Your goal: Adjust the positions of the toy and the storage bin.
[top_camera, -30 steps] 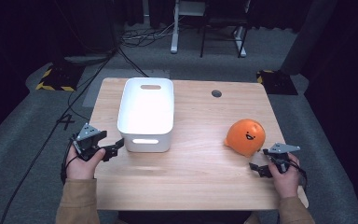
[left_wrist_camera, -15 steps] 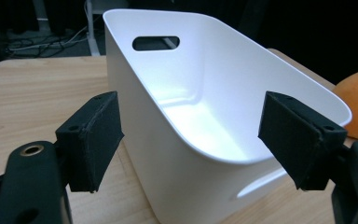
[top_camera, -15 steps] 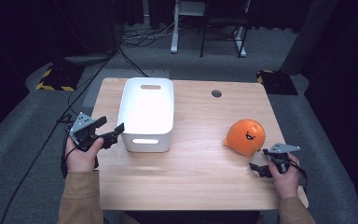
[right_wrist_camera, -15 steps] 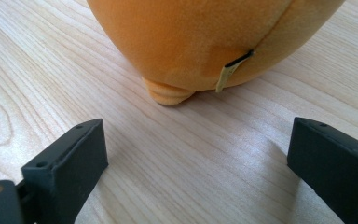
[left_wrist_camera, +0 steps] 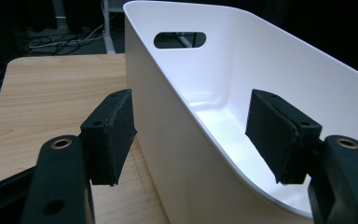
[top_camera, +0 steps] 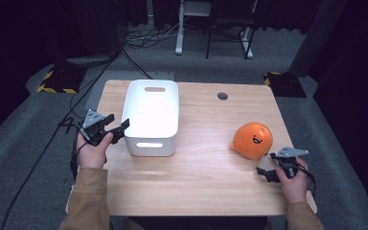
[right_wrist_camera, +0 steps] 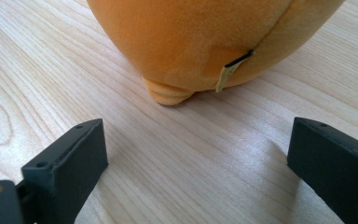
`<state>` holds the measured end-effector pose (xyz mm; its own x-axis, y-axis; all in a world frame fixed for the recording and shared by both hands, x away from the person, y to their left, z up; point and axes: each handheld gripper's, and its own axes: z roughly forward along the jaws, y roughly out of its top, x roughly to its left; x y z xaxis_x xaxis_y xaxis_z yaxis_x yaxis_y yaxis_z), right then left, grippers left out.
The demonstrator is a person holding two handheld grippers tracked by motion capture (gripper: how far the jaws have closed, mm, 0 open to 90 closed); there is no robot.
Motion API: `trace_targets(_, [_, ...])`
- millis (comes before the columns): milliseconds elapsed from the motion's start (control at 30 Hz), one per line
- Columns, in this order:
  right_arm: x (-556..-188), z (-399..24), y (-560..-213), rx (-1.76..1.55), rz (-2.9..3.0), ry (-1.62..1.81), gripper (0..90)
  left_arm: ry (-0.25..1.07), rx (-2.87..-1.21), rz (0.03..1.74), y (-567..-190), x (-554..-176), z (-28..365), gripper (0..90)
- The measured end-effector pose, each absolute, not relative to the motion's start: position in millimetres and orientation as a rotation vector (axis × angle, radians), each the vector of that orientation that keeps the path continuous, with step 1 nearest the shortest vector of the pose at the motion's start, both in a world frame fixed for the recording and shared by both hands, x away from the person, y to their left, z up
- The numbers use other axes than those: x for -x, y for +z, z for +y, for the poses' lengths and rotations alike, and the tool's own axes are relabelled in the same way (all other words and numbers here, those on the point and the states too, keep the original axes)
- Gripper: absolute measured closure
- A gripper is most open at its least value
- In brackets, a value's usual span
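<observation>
Left tool closing astride white bin wall, not squeezing yet. Bin light, stiff, slippery: grab rim. Right tool apart.

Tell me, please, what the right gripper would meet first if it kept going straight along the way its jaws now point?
Most likely the orange plush toy. The right gripper has its jaws open over bare table, and the toy sits straight ahead, apart from the pads. Its small nub near the tabletop looks closest, though depth is hard to judge.

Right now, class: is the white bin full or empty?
Empty: the white bin stands upright, and its bare white floor shows in the left gripper view.
</observation>
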<state>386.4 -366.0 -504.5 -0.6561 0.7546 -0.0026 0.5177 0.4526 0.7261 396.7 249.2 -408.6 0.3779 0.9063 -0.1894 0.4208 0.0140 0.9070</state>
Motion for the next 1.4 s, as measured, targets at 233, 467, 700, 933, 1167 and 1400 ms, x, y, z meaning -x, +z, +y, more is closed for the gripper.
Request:
trace_targets(233, [-386,-366,-505,-1.081,2.381,1.022,5.0,0.579,-1.63,1.221,-416,-401,247,34.7])
trace_targets(467, [-387,-368,-505,-1.065,2.386,1.016,5.0,0.519,-1.682,1.173,-413,-397,240,48.0])
trace_targets(700, [-386,-367,-505,-1.077,2.382,1.024,5.0,0.538,-1.713,1.16,-411,-391,232,48.5])
trace_targets(933, [-386,-367,-505,-1.076,2.381,1.022,5.0,0.529,-1.741,1.105,-411,-379,204,44.5])
trace_targets(1167, [-386,-368,-505,-1.073,2.385,1.03,5.0,0.535,-1.773,1.058,-410,-361,176,38.5])
trace_targets(1400, [-385,-369,-505,-1.073,2.387,1.029,5.0,0.496,-1.802,1.023,-411,-347,159,33.3])
